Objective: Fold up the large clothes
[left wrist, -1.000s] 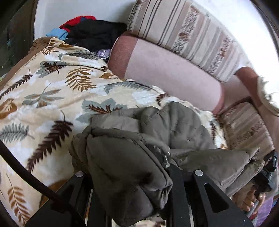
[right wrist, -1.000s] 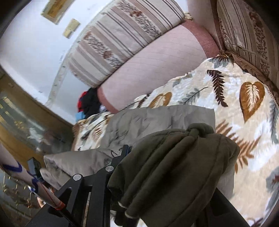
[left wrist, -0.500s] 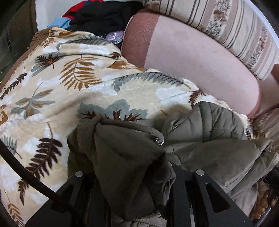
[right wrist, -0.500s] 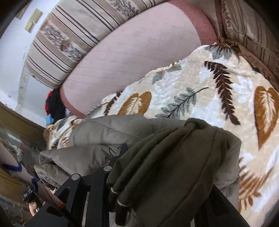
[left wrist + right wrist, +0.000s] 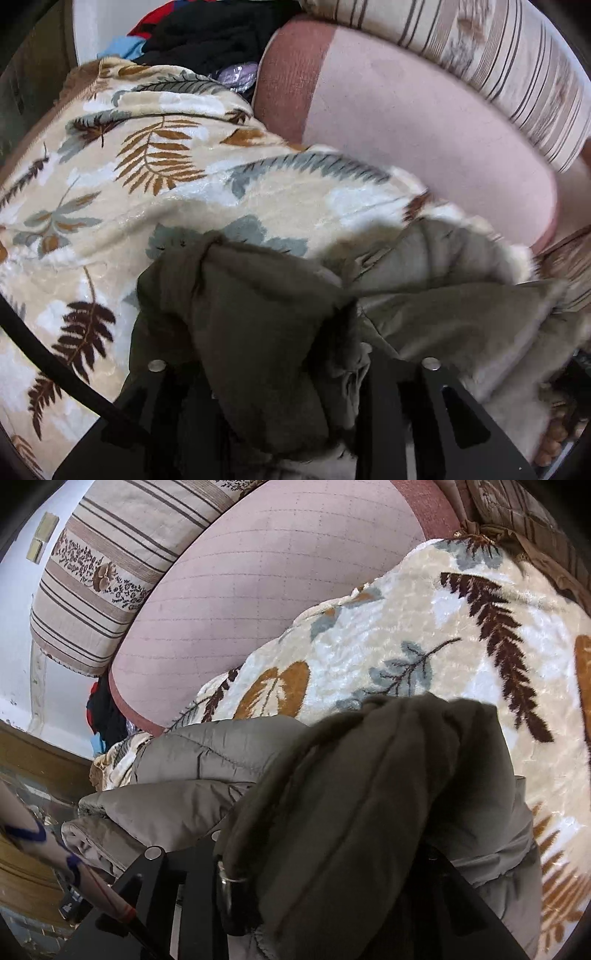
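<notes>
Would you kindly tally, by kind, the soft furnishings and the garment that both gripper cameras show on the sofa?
Olive quilted jacket: 1
Leaf-print blanket: 1
Pink bolster cushion: 1
Striped cushion: 1
Total: 4

An olive padded jacket (image 5: 461, 317) lay bunched on a leaf-patterned plush blanket (image 5: 155, 192), a pink quilted bolster (image 5: 406, 140) behind it and a striped cushion (image 5: 498, 62) atop that.
</notes>
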`<action>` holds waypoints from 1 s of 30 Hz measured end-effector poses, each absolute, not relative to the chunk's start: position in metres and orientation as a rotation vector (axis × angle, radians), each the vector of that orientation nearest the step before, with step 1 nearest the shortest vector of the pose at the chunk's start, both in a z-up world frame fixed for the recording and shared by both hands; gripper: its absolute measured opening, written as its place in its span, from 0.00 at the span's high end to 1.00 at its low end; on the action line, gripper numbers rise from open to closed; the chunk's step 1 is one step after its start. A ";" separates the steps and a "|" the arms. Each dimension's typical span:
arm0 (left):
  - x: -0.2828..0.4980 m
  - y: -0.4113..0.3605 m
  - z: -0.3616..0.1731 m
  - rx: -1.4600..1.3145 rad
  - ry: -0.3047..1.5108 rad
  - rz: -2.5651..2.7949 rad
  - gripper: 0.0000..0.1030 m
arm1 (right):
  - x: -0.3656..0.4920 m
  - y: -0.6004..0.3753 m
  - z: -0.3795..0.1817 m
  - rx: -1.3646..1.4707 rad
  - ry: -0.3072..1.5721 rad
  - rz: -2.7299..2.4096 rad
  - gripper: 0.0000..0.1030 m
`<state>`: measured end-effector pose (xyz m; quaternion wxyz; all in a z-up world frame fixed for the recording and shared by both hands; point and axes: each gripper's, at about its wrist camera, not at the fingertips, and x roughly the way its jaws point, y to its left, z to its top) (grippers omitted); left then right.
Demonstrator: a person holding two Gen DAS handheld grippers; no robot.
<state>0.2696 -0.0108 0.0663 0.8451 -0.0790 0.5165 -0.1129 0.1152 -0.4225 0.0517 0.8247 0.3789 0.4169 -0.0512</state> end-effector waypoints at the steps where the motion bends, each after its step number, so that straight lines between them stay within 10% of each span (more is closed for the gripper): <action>1: 0.265 -0.005 0.075 -0.209 1.075 -0.269 0.59 | 0.110 -0.423 0.061 0.828 0.856 -0.089 0.50; 4: 0.248 0.019 0.109 -0.369 1.027 -0.364 0.20 | 0.089 -0.426 0.085 0.880 0.757 -0.055 0.22; 6: 0.231 0.037 0.137 -0.462 0.957 -0.383 0.12 | 0.074 -0.425 0.101 0.874 0.713 -0.031 0.07; 13: 0.202 0.005 0.175 -0.221 0.893 -0.361 0.11 | 0.044 -0.392 0.144 0.638 0.666 -0.094 0.07; 30: 0.265 -0.132 0.060 0.219 0.979 -0.268 0.08 | 0.156 -0.346 0.060 0.244 0.897 -0.220 0.05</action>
